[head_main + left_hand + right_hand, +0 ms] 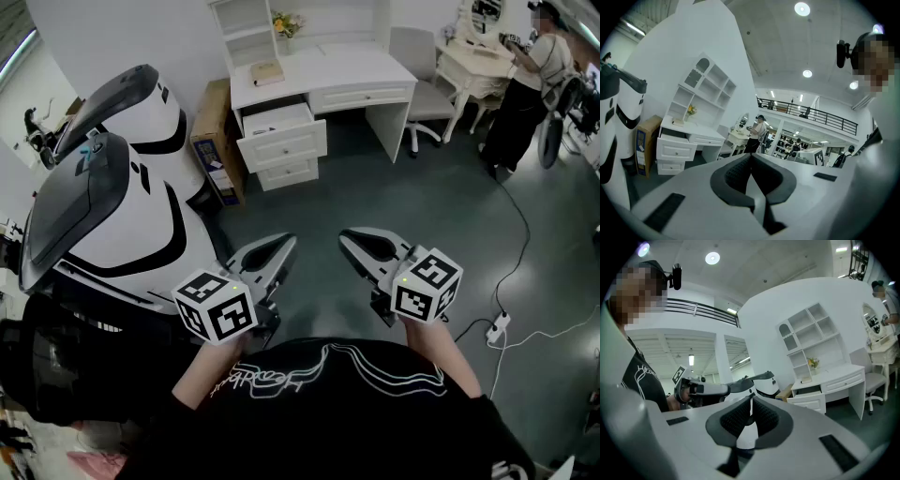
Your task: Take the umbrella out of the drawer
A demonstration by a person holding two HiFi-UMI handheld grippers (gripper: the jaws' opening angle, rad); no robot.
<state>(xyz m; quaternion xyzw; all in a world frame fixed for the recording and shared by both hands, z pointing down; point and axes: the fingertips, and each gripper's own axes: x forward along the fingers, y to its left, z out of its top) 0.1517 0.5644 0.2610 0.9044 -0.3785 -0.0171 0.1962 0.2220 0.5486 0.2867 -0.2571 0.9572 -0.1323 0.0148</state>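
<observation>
Room: grey showroom floor with white furniture along the far wall; a person stands at another table in the far right corner.
Task thing: no umbrella can be made out in any view; going by the task it lies inside a drawer, so nothing is lifted yet.
Drawer: the top drawer at the left end of the white desk stands pulled out; its inside shows pale and the contents are too small to tell; two more drawer fronts sit below it.
Desk top: a book-like thing lies near the left edge; flowers stand at the back edge, by the shelves.
Beside the desk: a cardboard box is just left of the drawers; a chair is at the right end.
Left hand: the left gripper is held near the chest, well apart from the desk; its jaws are closed together with nothing between them.
Right hand: the right gripper is alongside and level; its jaws are closed and empty.
Surroundings: a large white-and-black machine is close on the left; a cable with a power strip lies on the floor at the right.
Step, as judged: the approach to the desk has not begun.
Risks: closed jaws would only push the umbrella deeper, so they must open first; a smooth, narrow umbrella could roll or slip from the pads; it could catch on the drawer front if lifted at an angle; the machine and the cable crowd the walk.
</observation>
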